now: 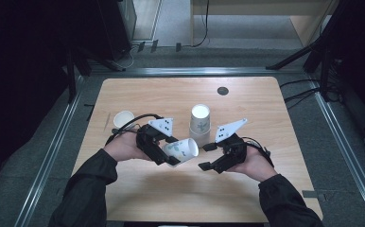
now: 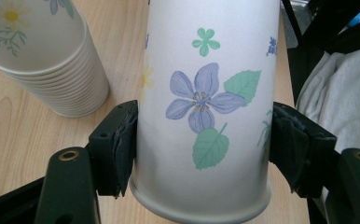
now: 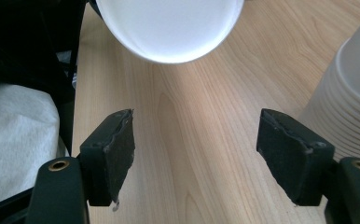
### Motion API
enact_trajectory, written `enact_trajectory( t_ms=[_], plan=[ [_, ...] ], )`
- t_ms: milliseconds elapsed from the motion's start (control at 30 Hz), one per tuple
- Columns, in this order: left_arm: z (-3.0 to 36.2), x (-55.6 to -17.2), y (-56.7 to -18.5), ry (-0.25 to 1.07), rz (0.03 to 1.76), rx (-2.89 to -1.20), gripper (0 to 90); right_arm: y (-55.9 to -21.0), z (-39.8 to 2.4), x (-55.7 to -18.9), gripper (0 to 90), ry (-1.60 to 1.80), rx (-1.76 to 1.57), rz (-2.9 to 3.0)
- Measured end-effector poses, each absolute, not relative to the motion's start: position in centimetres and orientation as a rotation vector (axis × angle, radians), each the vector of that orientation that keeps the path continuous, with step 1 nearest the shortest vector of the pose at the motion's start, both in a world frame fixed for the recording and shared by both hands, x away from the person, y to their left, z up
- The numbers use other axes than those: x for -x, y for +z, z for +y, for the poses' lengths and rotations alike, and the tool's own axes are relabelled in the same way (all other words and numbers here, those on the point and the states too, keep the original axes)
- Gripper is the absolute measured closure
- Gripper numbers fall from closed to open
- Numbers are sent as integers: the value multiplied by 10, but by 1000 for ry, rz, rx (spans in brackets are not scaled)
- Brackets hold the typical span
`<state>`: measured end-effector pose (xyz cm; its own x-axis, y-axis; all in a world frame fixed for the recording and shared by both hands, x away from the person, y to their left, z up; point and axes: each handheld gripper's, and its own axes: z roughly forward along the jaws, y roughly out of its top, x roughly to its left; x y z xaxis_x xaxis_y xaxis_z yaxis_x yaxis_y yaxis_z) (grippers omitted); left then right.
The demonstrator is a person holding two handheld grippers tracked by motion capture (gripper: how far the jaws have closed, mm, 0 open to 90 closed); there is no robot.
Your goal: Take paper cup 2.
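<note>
Left gripper (image 1: pixel 164 153) is clamping a single paper cup (image 1: pixel 180 151) across its tapered wall, black padded jaws pressing both sides; the cup is lying tilted on its side above the counter's (image 1: pixel 247 99) middle, rim facing the right gripper (image 1: pixel 208 156). Cup is smooth white paper, printed with a purple flower and green leaves, rolled lip at the mouth. Right gripper is sitting partly open with nothing between its jaws, worn pads showing ragged edges, over pale wood-grain laminate. A stack of nested paper cups (image 1: pixel 199 124) is standing upright just behind, ribbed with layered rims. A lone cup (image 1: pixel 123 118) is resting near the left edge.
</note>
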<state>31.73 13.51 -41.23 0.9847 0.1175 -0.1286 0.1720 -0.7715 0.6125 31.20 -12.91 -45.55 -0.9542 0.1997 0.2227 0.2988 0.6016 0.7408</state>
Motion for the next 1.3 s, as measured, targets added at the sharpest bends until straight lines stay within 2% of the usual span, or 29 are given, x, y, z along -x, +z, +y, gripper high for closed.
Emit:
enact_trajectory(
  t_ms=[167, 533, 1067, 1300],
  plan=[
    [136, -317, -414, -81, 202, -2459, 296, -456, -128, -311, 268, -1299, 423, -2708],
    [128, -312, -423, -122, 205, -2532, 297, -458, -123, -311, 235, -1341, 409, -2710],
    [108, -312, -440, -167, 150, -2630, 303, -464, -103, -308, 236, -1345, 323, -2680],
    [104, -309, -441, -155, 121, -2642, 302, -467, -96, -307, 275, -1307, 282, -2684]
  ],
)
